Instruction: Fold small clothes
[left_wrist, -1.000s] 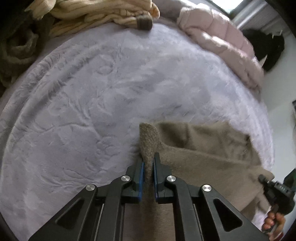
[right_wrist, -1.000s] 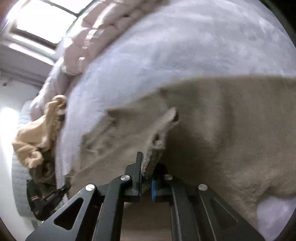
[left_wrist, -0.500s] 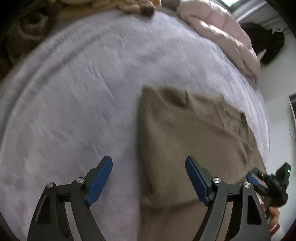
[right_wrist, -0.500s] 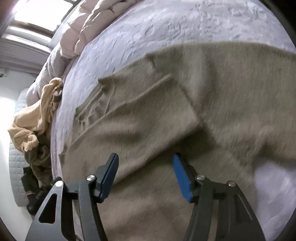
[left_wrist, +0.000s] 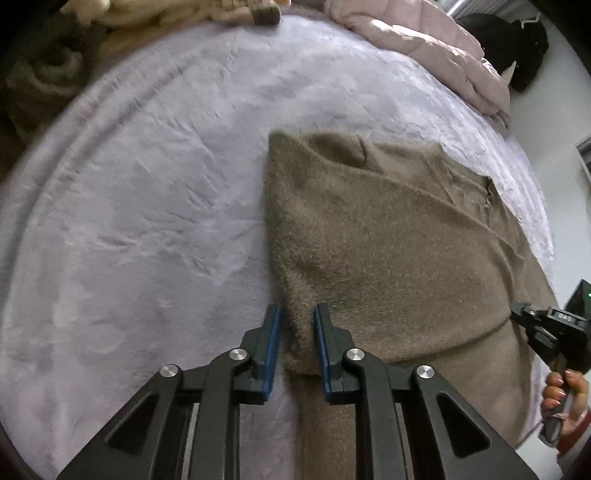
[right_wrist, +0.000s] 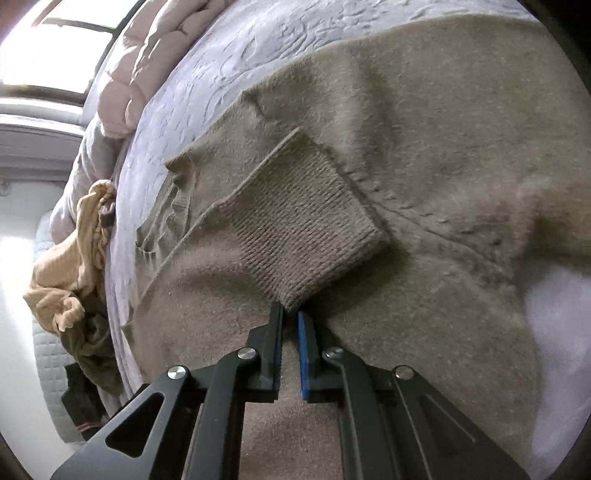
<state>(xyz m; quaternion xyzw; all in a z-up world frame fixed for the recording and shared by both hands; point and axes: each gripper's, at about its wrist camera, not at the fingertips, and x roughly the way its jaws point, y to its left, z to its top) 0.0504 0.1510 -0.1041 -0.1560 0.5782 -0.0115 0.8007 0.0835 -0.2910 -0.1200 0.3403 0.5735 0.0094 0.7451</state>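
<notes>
A fuzzy taupe knitted sweater (left_wrist: 388, 240) lies spread on a bed covered by a pale lavender plush blanket (left_wrist: 147, 206). The left tool (left_wrist: 297, 325) has its blue-padded fingers narrowed around the sweater's folded left edge — whether they actually pinch it, I cannot tell. The right tool (right_wrist: 290, 325) is nearly closed at the corner of the ribbed cuff (right_wrist: 306, 236), which is laid over the sweater's body; a firm grip cannot be confirmed. A pink quilted duvet (left_wrist: 424, 40) sits at the bed's far edge.

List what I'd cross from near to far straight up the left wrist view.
Left tongs → folded brown sweater → lavender blanket → cream garment pile.
</notes>
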